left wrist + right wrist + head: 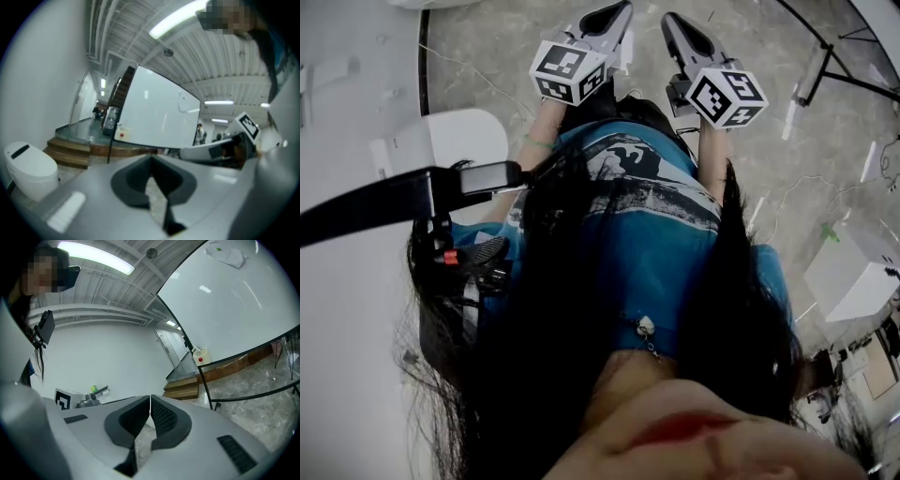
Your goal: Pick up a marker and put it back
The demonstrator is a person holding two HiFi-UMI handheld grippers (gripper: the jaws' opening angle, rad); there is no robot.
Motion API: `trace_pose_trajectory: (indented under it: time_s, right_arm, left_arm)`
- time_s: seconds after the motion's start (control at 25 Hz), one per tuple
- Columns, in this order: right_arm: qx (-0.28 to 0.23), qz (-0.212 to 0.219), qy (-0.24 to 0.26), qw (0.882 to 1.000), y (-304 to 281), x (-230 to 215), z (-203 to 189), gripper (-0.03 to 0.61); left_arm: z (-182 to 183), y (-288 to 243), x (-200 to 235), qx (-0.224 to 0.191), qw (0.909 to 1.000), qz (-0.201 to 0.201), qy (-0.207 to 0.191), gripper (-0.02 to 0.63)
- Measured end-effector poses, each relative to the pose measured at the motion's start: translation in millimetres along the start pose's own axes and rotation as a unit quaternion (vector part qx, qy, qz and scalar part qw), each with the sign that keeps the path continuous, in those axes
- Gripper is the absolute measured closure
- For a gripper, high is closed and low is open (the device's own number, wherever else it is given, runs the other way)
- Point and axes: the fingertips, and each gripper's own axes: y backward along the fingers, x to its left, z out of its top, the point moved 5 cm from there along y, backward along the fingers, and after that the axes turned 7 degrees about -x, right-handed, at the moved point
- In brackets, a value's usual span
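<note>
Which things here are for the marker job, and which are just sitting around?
For the job: left gripper, fingers together, empty; right gripper, the same; maybe the whiteboard. No marker shows.
Just about: wooden steps; white rounded unit; box with a red dot.

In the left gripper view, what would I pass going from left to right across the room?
white rounded unit → wooden steps → whiteboard → right gripper
</note>
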Motion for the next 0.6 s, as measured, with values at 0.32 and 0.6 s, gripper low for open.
trace_pose_trajectory:
  time_s: [0.32,0.6]
  right_arm:
    - [-0.008,0.009,0.004,1.0,4,5,2,0.563]
    - [-0.012,0.014,0.007,1.0,8,3,7,0.563]
  left_arm:
    - [4,5,-2,-0.01,0.9999,0.006,-0.009,0.612]
    - [6,0,-7,-0.012,0.9998,0.006,-0.014,0.612]
